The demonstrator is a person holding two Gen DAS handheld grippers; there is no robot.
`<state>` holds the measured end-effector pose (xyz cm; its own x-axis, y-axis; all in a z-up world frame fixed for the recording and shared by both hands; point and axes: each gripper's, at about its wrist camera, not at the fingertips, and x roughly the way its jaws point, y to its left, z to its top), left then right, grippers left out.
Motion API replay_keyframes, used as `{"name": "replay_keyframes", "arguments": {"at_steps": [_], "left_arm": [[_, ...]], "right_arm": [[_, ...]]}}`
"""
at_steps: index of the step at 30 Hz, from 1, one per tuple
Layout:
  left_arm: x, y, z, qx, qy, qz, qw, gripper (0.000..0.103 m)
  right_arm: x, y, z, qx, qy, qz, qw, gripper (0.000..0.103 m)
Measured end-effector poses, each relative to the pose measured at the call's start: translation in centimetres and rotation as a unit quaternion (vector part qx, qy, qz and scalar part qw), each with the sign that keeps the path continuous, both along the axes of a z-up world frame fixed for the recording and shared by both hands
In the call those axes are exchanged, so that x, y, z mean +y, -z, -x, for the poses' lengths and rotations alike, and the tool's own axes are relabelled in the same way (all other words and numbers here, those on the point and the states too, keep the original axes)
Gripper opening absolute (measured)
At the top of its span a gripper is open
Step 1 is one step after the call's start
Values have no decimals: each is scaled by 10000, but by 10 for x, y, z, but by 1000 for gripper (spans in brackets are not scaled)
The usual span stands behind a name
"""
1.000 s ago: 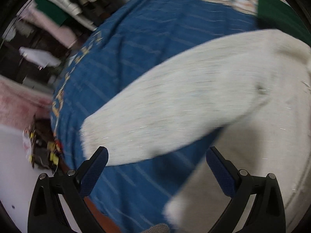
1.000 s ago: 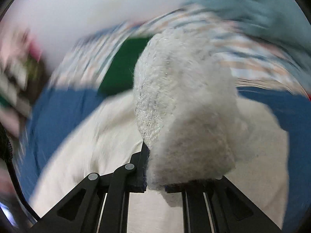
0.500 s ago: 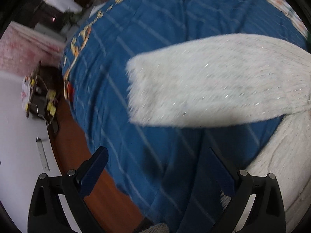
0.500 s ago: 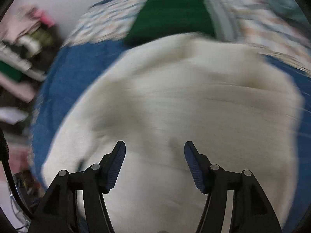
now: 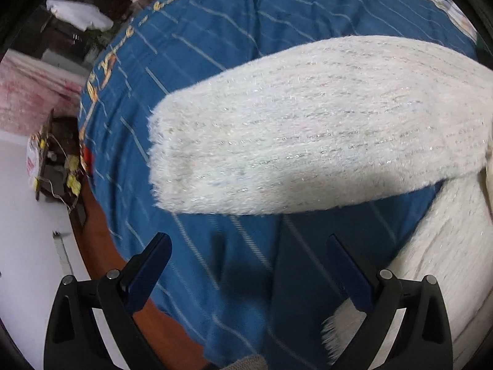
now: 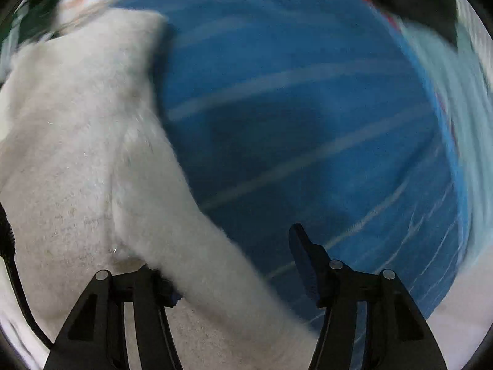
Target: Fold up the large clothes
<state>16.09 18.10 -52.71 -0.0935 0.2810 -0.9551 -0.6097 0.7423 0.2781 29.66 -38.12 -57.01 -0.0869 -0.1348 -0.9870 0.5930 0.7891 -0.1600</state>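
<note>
Only leftward, sweater [image 5: 308, 129] cuff; both tongs [image 5: 249, 265] [image 6: 237, 262] apart, right just reopened, gripping nothing.

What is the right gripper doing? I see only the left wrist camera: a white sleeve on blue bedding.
Observer: The right gripper is open. Its jaws have just been opening, then narrowed slightly.
Operator: Is cloth between them?
Observer: Yes. A fuzzy edge of the white sweater runs between them, unclamped, and hides one finger.
Operator: And the other finger?
Observer: That finger is free, over the blue bedspread.
</note>
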Motion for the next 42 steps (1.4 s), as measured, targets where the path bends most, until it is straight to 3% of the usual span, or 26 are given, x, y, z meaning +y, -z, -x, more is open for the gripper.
{"name": "replay_keyframes", "arguments": {"at_steps": [3,7,10,12,13,14,15,16,17,19,21,22,23,24,25,26,29,30,31,32,33,37,42], "left_arm": [[9,5,2,-9,-298,286,9991,103],[28,10,13,-303,-834,826,9926,102],[53,20,27,-860,-1704,1512,9699,102],[72,33,37,-1318,-2515,2021,9373,102],[80,39,39,-1497,-2831,2088,9240,100],[89,43,39,-1543,-3059,1977,9184,95],[98,46,35,-1476,-3189,1777,9192,89],[104,44,29,-1465,-3207,1620,9217,73],[111,39,20,-1503,-3161,1399,9262,46],[124,24,-3,-1574,-2845,991,9405,18],[132,9,-20,-1705,-2595,682,9481,15],[134,0,-28,-1812,-2432,544,9513,14],[137,-12,-39,-1941,-2154,376,9563,14],[137,-20,-46,-2007,-1976,257,9592,14],[136,-30,-53,-2088,-1760,115,9619,13],[133,-41,-61,-2140,-1514,-59,9650,13],[118,-74,-80,-2249,-735,-515,9702,13],[108,-87,-86,-2288,-416,-726,9699,13],[100,-96,-91,-2319,-164,-884,9686,12],[92,-106,-97,-2364,134,-1054,9658,12],[84,-114,-102,-2403,428,-1205,9622,12],[24,-146,-116,-2606,1507,-1556,9408,12],[-56,-152,-128,-2673,2489,-1388,9205,11]], "right_arm": [[14,-17,9,109,-325,254,9991,61],[54,-55,37,-472,-256,-223,9983,62],[58,-72,36,-903,-234,-881,9917,62],[87,-64,28,-1131,-533,-1588,9794,62],[102,-59,23,-1135,-697,-1802,9746,62],[123,-51,15,-1140,-979,-2061,9669,62],[137,-48,10,-1164,-1188,-2175,9618,62],[159,-52,6,-1196,-1404,-2226,9573,62],[177,-54,-2,-1259,-1690,-2239,9515,62],[205,-58,-14,-1380,-1999,-2287,9427,62],[236,-61,-26,-1497,-2083,-2442,9352,62],[251,-54,-35,-1530,-2111,-2528,9317,57],[260,-47,-44,-1483,-2129,-2584,9305,43],[279,-40,-51,-1339,-2157,-2652,9302,40],[308,-17,-65,-864,-2288,-2781,9289,40],[318,-7,-68,-680,-2437,-2574,9326,41],[336,-26,-80,-547,-2906,-1983,9345,42],[338,-37,-76,-579,-3092,-1687,9341,44],[337,-46,-71,-636,-3202,-1406,9347,60],[335,-57,-64,-688,-3288,-1050,9360,84],[331,-64,-59,-728,-3316,-857,9367,89],[302,-84,-39,-983,-3077,-383,9456,89],[246,-84,-28,-1100,-2537,-415,9601,89]]}}
